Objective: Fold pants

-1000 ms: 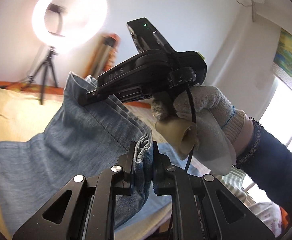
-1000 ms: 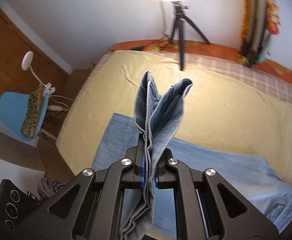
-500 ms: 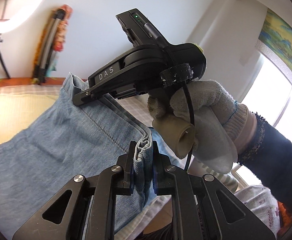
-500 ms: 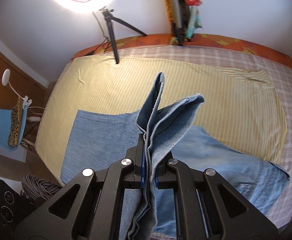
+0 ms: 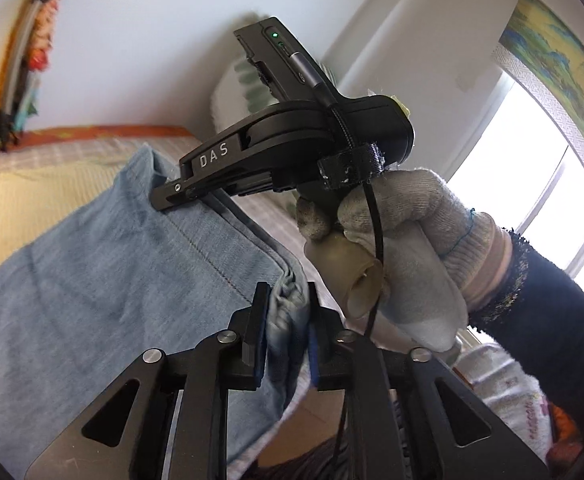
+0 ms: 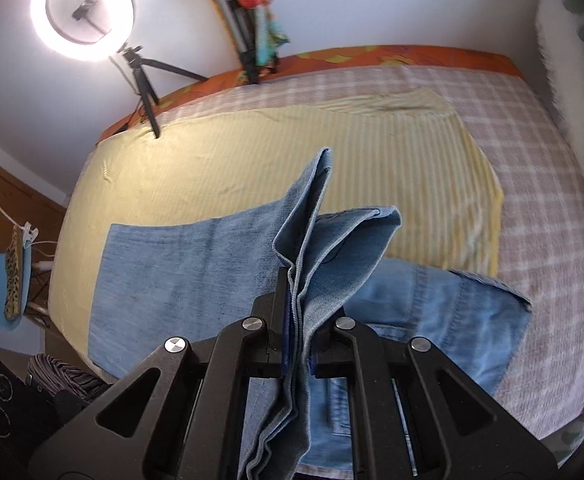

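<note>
The left gripper [image 5: 285,334] is clamping a bunched edge of the pants [image 5: 103,280]; its jaws are standing narrowly apart, with denim filling the gap between them. From that grip the hem edge is running taut, up and to the left, to the right gripper [image 5: 163,200], which is showing side-on in the left view in a gloved hand [image 5: 404,236]. Its tip is lying against the denim edge; the jaw gap cannot be told from that view.

In the right view, the right gripper [image 6: 296,344] is pinching several stacked layers of the pants [image 6: 195,280], jaws nearly closed on them. The layers are rising past the fingertips in two flaps, one standing upright, one leaning right, and are hanging down between the fingers below.

The rest of the pants is lying flat on the yellow sheet [image 6: 251,152], long axis running left to right across the bed [image 6: 532,200], with the waistband end at the right reaching onto the checked cover.

Count: one pair of pants, two grippers, one ring light [image 6: 81,10] on one tripod [image 6: 143,80]
</note>
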Motion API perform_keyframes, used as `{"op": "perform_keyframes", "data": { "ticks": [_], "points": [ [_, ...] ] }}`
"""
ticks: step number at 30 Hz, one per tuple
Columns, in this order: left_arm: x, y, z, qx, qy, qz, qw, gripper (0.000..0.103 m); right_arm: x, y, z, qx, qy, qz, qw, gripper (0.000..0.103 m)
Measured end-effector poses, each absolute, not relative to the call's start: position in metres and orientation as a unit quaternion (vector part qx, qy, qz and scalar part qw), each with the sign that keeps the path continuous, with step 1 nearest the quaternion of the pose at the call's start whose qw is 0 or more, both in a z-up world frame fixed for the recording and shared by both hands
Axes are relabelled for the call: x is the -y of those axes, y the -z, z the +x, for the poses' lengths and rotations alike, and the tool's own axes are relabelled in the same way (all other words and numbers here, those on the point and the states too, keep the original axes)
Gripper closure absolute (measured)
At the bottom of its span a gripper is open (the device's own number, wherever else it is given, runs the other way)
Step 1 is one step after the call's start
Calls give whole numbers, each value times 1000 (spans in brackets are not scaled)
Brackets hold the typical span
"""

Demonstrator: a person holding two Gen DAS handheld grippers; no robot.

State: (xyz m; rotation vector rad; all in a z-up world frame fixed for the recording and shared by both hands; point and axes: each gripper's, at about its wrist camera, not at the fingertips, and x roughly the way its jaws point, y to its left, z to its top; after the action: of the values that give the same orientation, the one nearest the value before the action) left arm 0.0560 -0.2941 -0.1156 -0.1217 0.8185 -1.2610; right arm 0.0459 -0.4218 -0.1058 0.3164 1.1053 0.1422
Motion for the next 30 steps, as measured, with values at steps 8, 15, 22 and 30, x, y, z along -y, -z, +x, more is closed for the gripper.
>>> {"op": "perform_keyframes", "data": {
  "ticks": [8, 15, 22, 30],
  "points": [
    [239, 117, 72, -391, 555, -40, 733, 65, 460, 135, 24, -523, -45, 171, 834, 96],
    [132, 125, 110, -402, 433, -23, 806, 65, 483, 138, 13, -513, -36, 186, 837, 96],
    [66, 167, 130, -432, 354, -55, 827, 65, 525, 136, 2, -506, 1, 203, 838, 96],
    [71, 200, 121, -470, 350, -37, 810, 64, 539, 173, 2, -514, -67, 287, 806, 67]
  ]
}}
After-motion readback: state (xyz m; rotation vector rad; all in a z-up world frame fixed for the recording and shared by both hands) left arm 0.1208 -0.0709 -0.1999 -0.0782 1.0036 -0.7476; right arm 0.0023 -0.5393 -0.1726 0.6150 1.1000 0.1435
